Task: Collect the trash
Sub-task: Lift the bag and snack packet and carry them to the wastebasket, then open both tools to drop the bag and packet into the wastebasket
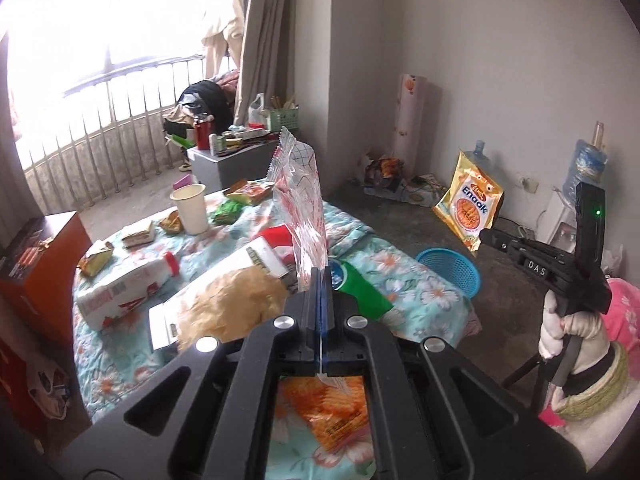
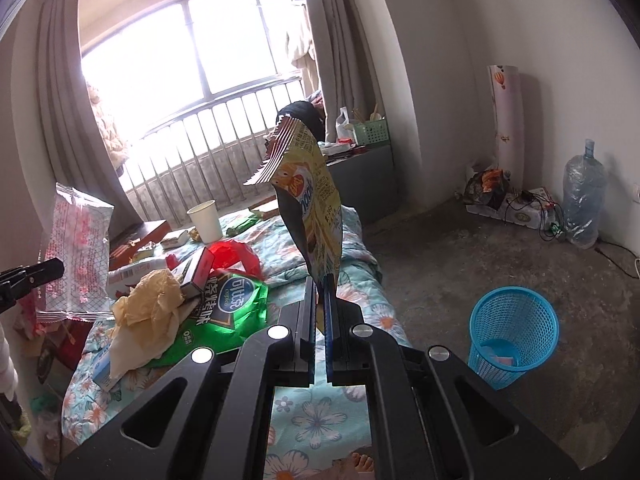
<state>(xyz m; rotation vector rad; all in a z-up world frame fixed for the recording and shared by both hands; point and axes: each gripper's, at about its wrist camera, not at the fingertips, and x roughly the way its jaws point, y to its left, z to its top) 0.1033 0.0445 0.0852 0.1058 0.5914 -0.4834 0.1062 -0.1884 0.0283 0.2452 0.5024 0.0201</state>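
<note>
My left gripper (image 1: 320, 276) is shut on a clear wrapper with red print (image 1: 304, 208), which stands upright from the jaws above the floral-clothed table (image 1: 420, 296). In the right wrist view the same wrapper (image 2: 78, 248) hangs at the far left. My right gripper (image 2: 320, 280) is shut on a yellow snack packet (image 2: 316, 200), seen from the left wrist as the yellow packet (image 1: 470, 204) held out past the table's right side. A blue mesh basket (image 2: 512, 328) stands on the floor by the table, something pale inside. A green bag (image 2: 228, 304), crumpled yellow paper (image 2: 148, 304) and a paper cup (image 2: 205, 222) lie on the table.
A white carton with a red cap (image 1: 124, 288), small packets and an orange wrapper (image 1: 328, 412) also lie on the cloth. An orange box (image 1: 36, 272) stands at the left. A grey cabinet (image 1: 228, 164) is behind the table. A water jug (image 2: 584, 200) and cables sit by the wall.
</note>
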